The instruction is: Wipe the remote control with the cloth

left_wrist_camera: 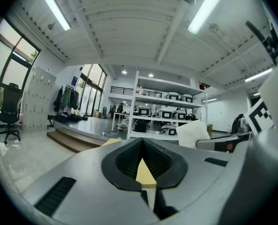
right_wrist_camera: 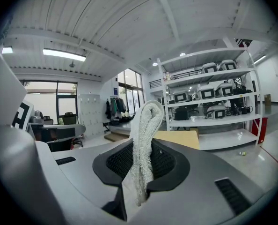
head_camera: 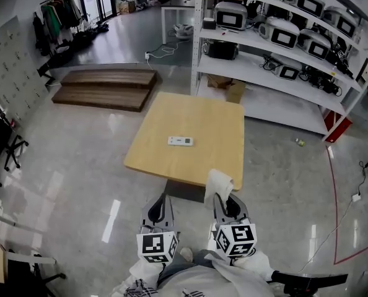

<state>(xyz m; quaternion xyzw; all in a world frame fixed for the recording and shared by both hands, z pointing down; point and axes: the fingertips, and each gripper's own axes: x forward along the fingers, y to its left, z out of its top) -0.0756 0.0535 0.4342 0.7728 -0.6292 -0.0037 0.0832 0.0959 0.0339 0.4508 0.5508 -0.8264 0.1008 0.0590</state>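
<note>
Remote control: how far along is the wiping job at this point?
Done: the cloth is picked up, clamped folded in the right gripper. In hand: both grippers are short of the table; the left gripper is shut and empty. Left: the remote control lies untouched on the table, so reaching it and all the wiping remain.

Head view high, steeply down at table [head_camera: 202,113]; gripper views low (near level), facing shared shelves [right_wrist_camera: 213,103]
</note>
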